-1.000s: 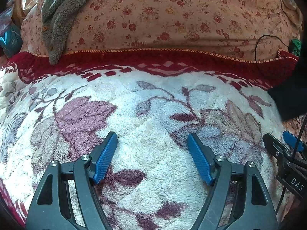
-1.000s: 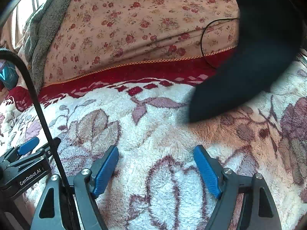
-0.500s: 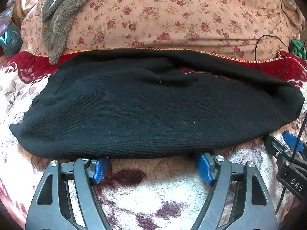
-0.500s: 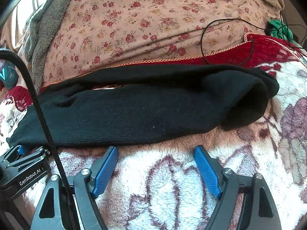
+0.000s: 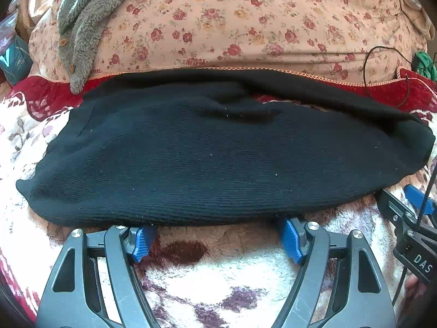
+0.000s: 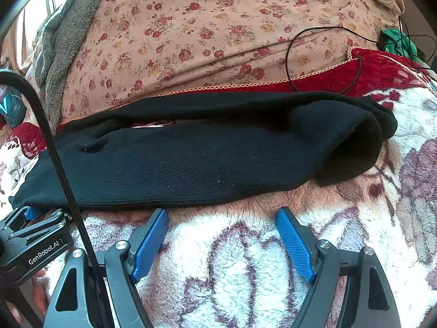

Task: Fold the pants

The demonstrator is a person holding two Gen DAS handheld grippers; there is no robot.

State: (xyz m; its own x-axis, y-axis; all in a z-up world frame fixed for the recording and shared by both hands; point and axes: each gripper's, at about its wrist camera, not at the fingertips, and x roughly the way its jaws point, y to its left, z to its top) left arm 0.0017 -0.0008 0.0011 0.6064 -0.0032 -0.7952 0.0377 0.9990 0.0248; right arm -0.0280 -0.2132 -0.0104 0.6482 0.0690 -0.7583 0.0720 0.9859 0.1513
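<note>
Black knit pants [image 5: 218,158] lie stretched from left to right across the plush flowered blanket [image 5: 218,278]. In the right wrist view the pants [image 6: 204,158] curl over at their right end. My left gripper [image 5: 217,227] is open, and its blue fingertips [image 5: 142,239] reach under the near edge of the cloth. My right gripper [image 6: 221,213] is also open, with its tips just short of that edge and only blanket between them. Neither gripper holds anything. The right gripper's body [image 5: 409,218] shows at the left view's right edge.
Behind the pants rises a pink flowered quilt [image 5: 245,22] with a grey fleece garment [image 5: 82,27] draped on its left. A thin black cable [image 6: 289,54] loops over the blanket's red border [image 6: 368,73] at the right, next to a green item [image 6: 396,41].
One second ago the blanket ahead was bare, with the pants dark and blurred at the right. They now lie spread across it. Both grippers have stayed open and in place.
</note>
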